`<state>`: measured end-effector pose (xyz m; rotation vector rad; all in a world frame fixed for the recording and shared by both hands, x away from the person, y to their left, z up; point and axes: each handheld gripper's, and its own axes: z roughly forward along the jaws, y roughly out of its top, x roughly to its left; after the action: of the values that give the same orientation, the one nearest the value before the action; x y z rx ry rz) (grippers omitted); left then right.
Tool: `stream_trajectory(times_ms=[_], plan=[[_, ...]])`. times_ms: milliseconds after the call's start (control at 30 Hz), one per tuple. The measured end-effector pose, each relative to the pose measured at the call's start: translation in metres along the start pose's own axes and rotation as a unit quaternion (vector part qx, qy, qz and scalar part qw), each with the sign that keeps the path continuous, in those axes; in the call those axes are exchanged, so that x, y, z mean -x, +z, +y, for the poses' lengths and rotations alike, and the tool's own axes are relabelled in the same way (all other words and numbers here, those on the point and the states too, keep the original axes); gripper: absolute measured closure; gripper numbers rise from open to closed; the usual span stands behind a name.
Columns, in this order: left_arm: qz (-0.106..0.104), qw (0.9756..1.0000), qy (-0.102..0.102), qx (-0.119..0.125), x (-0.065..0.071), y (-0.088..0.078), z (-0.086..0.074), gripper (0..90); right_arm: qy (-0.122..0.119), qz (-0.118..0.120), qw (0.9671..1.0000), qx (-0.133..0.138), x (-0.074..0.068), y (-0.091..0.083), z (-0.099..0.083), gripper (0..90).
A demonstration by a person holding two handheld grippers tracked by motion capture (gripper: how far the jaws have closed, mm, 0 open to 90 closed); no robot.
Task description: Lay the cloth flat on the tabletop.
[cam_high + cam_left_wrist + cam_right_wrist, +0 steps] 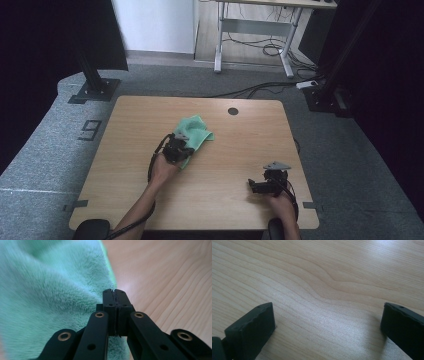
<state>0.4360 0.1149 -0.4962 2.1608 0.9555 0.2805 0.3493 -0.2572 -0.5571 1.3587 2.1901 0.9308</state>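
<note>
In the high view the left hand-held gripper (pixel 181 145) covers the near edge of the green cloth (pixel 196 131), so the exact spot where the two meet is hidden there, and the cloth's folds are too small to trace. In the left gripper view the cloth (pixel 50 290) is cut off at the top, left and bottom edges of the picture and its far part is blurred; whether a thin edge of it is caught between the pads cannot be made out, since the tips sit right at its border. The cloth is a fluffy, mint-green towel with a short pile, lying rumpled on the wooden worktop (pixel 235 150), directly ahead of and to the left of the left hand-held gripper's (pixel 114 291) tips, with bare wood to their right. That gripper is clenched, its jaws pressed flat together. The person's left forearm reaches up from the near edge, the hand wrapped around the gripper's body, pointing it away towards the cloth. The right hand-held gripper (pixel 264 186), well apart from the cloth, rests low over the worktop (pixel 324 277) near its front right corner, released, with its jaws (pixel 327 322) wide and nothing but wood grain between them.
</note>
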Motion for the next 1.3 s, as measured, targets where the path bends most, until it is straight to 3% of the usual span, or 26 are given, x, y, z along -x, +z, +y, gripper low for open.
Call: stream_trajectory(times_ms=[100,267,400,533,700,833,967,1067,1200,1300], plan=[[0.010,0.9999,0.000,0.014,-0.005,-0.014,0.008,88.3,0.000,0.000,1.0000,0.000,0.000,0.000,0.000,0.0],[0.043,0.9987,-0.016,0.023,-0.029,-0.028,0.009,88.2,0.000,-0.001,1.0000,0.000,0.000,0.000,0.000,0.0],[0.070,0.9972,-0.027,0.009,-0.048,-0.026,0.005,88.1,-0.001,0.000,1.0000,0.000,0.000,0.000,0.000,0.0],[0.070,0.9966,-0.042,-0.004,-0.059,-0.020,0.001,87.9,-0.001,0.000,1.0000,0.001,0.000,0.000,0.000,0.0],[0.050,0.9985,-0.020,-0.006,-0.043,-0.017,0.000,88.0,-0.001,0.000,1.0000,0.000,0.000,0.000,0.000,0.0],[0.037,0.9993,-0.002,0.010,-0.028,-0.023,0.009,88.0,-0.001,0.000,1.0000,0.000,0.000,0.000,0.000,0.0],[0.026,0.9987,0.015,0.040,-0.015,-0.040,0.027,88.0,-0.001,0.000,1.0000,0.000,0.000,0.000,0.000,0.0],[0.020,0.9969,0.025,0.071,-0.007,-0.062,0.040,88.0,-0.001,0.000,1.0000,0.000,0.000,0.000,0.000,0.0],[0.031,0.9939,0.027,0.103,-0.010,-0.086,0.051,88.0,-0.001,-0.001,1.0000,0.001,0.000,0.000,0.000,0.0],[0.043,0.9943,0.009,0.097,-0.022,-0.089,0.048,87.9,-0.001,-0.001,1.0000,0.001,0.000,0.000,0.000,0.0]])
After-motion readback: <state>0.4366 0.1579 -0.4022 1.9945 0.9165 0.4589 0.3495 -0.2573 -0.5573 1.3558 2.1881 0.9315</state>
